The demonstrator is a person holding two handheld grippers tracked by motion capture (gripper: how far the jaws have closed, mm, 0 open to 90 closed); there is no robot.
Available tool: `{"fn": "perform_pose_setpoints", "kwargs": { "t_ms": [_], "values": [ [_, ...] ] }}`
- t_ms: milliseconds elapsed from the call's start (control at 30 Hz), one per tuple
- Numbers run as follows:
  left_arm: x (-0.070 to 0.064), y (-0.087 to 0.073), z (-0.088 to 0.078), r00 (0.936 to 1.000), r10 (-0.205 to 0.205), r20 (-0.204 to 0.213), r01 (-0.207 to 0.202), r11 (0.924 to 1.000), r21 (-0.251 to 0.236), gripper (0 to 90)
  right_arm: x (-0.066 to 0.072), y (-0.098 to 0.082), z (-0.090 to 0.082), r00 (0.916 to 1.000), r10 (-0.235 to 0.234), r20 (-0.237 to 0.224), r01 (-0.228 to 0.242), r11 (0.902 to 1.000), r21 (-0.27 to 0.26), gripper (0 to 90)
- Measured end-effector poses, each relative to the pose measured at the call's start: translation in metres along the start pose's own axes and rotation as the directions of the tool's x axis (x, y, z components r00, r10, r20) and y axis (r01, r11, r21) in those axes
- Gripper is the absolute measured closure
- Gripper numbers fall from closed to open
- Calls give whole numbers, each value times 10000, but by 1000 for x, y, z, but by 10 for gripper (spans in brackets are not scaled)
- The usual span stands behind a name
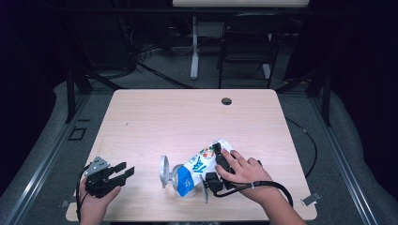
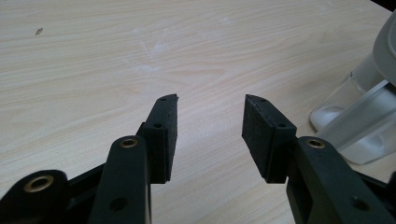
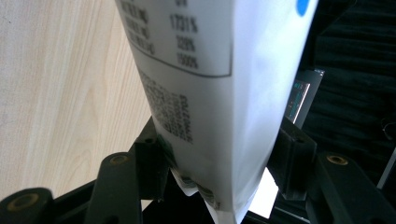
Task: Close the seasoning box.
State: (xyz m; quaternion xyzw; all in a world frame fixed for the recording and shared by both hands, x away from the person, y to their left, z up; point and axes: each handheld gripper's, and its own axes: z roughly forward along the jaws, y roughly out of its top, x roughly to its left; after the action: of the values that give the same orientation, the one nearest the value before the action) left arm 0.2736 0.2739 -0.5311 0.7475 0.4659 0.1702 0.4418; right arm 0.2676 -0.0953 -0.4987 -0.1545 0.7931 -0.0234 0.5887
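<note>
Right gripper [image 1: 219, 159], lower centre-right of the high view: clamped on a white-and-blue carton [image 1: 199, 168]. In the right gripper view the carton [image 3: 215, 93] runs up from between the two black jaws, one pad against each side, with the printed nutrition panel facing the camera (text too blurred to read).

In the high view the carton is tilted, its top end up-right under the person's right hand [image 1: 244, 171] and its blue end down-left over the mouth of a clear plastic container [image 1: 180, 180]. The container sits on the table [image 1: 187, 117], lower centre of the frame, with a grey ring-shaped lid or handle [image 1: 164, 171] just to its left. Can't tell whether the carton touches the container rim.

Left gripper [image 1: 123, 172], lower left of the high view: released, jaws spread wide, nothing between them. It is held by the left hand [image 1: 94, 199] near the table's front edge, well apart from the carton. The left gripper view shows its gap [image 2: 211, 123] over bare wood, with the clear container [image 2: 359, 121] at the right edge of the frame, beside but not touching the right-hand jaw.

A cable [image 1: 272, 185] loops off the right gripper past the wrist.
</note>
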Motion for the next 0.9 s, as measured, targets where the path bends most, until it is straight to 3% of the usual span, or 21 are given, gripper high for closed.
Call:
{"fn": "perform_pose_setpoints", "kwargs": {
  "t_ms": [900],
  "values": [
    [0,0,0,10000,1,-17,-1,10000,5,559,-2,0,-1,9998,-125,149,125,9999,12,483]
  ]
}}
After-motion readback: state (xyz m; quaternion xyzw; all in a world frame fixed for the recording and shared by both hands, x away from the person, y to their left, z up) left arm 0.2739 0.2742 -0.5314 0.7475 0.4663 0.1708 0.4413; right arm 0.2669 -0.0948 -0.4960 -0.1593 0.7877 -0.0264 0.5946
